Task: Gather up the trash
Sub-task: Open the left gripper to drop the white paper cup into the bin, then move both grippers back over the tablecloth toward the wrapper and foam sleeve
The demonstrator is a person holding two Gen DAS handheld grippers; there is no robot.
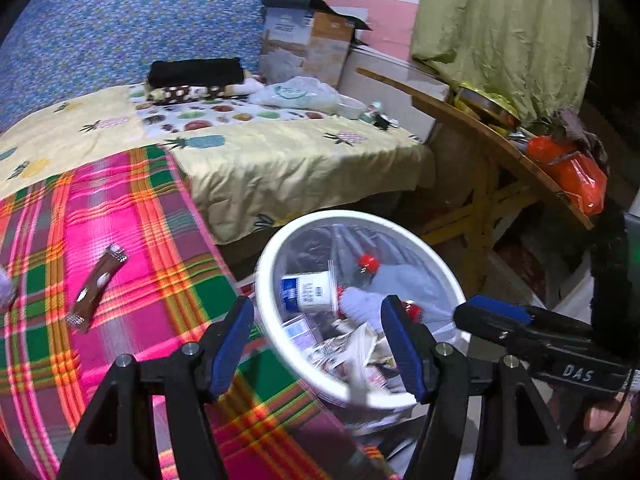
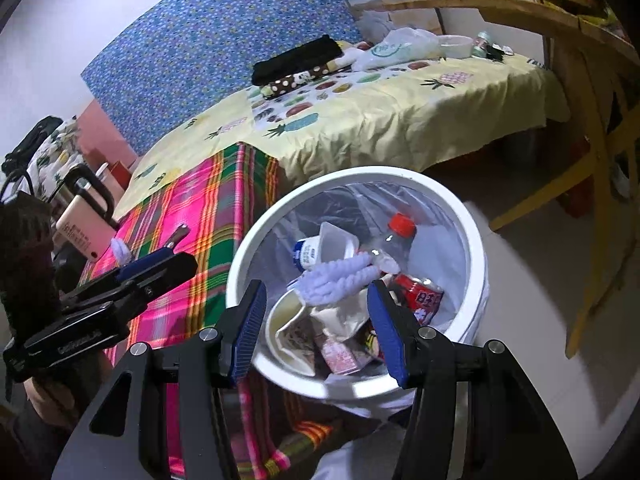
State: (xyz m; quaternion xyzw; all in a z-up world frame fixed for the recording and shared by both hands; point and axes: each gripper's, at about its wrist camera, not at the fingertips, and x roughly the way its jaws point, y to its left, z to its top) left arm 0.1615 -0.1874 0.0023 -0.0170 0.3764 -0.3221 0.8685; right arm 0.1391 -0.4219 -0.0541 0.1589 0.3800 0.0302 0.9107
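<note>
Both hand-held grippers point downward at an angle toward a white trash bin (image 2: 472, 248) that stands on the floor against the edge of a bed covered with a pink plaid blanket (image 1: 132, 208). The left gripper (image 1: 316, 344) has its blue-padded jaws spread wide with nothing between them; its left finger lies over the blanket edge and its right finger over the bin opening. The right gripper (image 2: 316, 328) is likewise spread wide and empty, positioned directly above the bin mouth. In the left wrist view the right gripper enters from the right side, held by a hand (image 1: 604, 420) visible at the lower right corner. In the right wrist view the left gripper extends from the left side over the blanket. The bin is lined with a clear bag and contains a clear bottle with a red cap (image 2: 394, 236), a white cup (image 2: 320, 248), a red can (image 2: 420, 296), a pale lilac knitted item (image 2: 340, 280) and assorted wrappers. One brown wrapper (image 1: 98, 288) lies flat on the plaid blanket, to the left of the left gripper and well apart from the bin.
</note>
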